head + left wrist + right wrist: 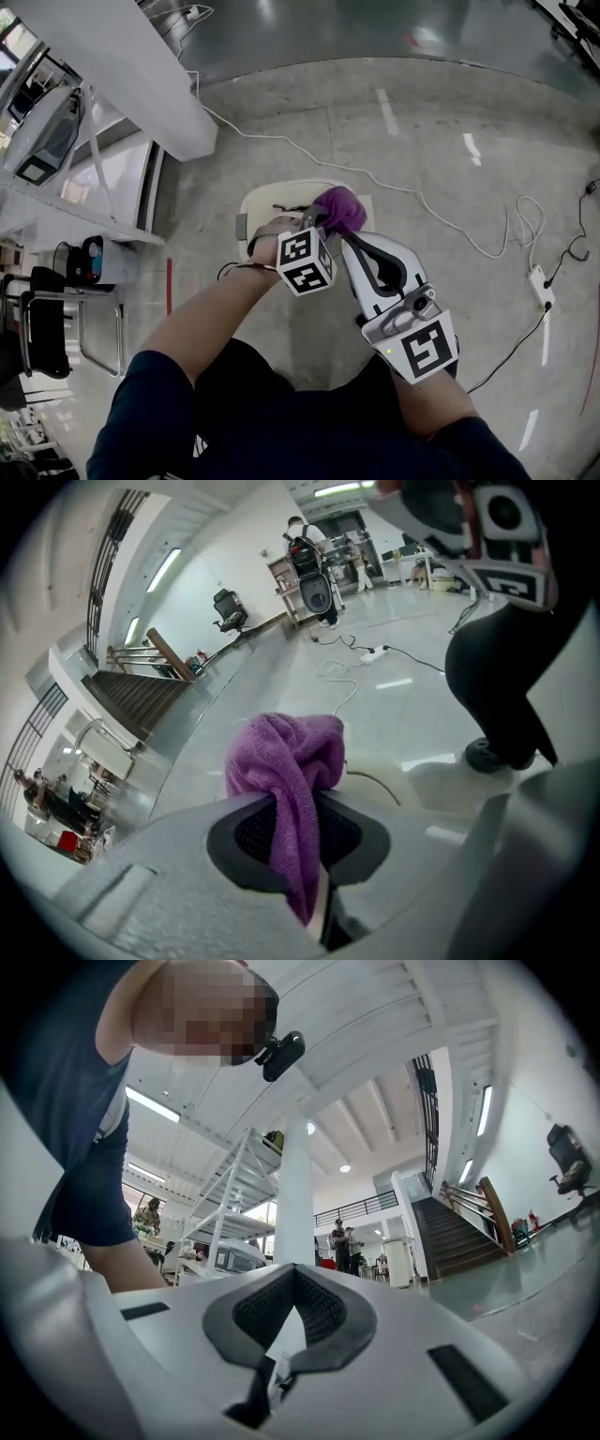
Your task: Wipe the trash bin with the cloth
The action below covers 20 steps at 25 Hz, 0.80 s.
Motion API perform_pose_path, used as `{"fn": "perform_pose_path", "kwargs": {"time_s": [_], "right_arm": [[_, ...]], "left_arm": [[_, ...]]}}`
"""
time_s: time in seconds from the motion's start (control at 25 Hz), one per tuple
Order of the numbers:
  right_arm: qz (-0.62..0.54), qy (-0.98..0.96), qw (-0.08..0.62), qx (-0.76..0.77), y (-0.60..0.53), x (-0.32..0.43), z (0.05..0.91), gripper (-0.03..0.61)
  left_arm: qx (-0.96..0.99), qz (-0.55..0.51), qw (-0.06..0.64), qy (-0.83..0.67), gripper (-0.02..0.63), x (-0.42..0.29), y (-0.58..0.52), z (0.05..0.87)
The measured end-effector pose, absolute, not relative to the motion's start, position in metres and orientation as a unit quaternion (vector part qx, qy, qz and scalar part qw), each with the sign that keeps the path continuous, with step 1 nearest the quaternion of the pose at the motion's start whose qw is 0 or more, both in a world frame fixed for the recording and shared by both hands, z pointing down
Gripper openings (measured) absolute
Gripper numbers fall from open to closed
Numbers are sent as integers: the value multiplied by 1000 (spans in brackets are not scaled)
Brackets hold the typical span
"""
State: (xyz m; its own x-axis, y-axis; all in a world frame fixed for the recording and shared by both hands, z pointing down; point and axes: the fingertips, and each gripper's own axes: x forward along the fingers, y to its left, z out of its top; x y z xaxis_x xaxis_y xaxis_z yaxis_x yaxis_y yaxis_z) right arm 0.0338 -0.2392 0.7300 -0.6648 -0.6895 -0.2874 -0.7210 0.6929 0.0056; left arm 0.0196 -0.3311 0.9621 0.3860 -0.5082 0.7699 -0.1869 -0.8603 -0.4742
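A purple cloth (341,208) is bunched over the cream trash bin (264,201) on the floor in front of me. My left gripper (325,221) is shut on it. In the left gripper view the cloth (286,761) is pinched between the pads, its bulk bulging past the tips (314,803), and the bin's pale top (422,782) lies just beyond. My right gripper (351,244) lies close to the right of the left one. Its jaws (292,1309) are shut on nothing and point out into the hall, away from the bin.
A white cable (441,217) runs over the grey floor to a power strip (541,284) at the right. A white pillar (122,66) and metal shelving (56,141) stand at the left, with a chair (42,323) below them. Stairs (464,1227) and people (342,1241) are far off.
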Motion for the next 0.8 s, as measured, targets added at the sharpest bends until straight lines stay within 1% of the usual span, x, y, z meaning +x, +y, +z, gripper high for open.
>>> {"fn": "perform_pose_path", "kwargs": {"time_s": [0.2,0.28,0.4,0.56,0.68,0.8], "right_arm": [[56,915,127,-379,-243,28,737,9],[53,916,130,-375,-243,25,737,9],[51,920,131,-366,-242,17,736,9],[48,923,130,-360,-244,13,739,9],[52,925,127,-356,-246,10,742,9],[52,924,129,-357,-250,10,741,9]], "left_arm": [[-799,-534,184,204,43,-22,-307,966],[-792,-544,183,209,43,-47,-298,967],[-780,-556,158,238,43,-95,-289,967],[-772,-558,100,287,43,-145,-273,969],[-782,-545,69,294,43,-142,-253,972],[-802,-527,72,271,43,-105,-235,971]]}}
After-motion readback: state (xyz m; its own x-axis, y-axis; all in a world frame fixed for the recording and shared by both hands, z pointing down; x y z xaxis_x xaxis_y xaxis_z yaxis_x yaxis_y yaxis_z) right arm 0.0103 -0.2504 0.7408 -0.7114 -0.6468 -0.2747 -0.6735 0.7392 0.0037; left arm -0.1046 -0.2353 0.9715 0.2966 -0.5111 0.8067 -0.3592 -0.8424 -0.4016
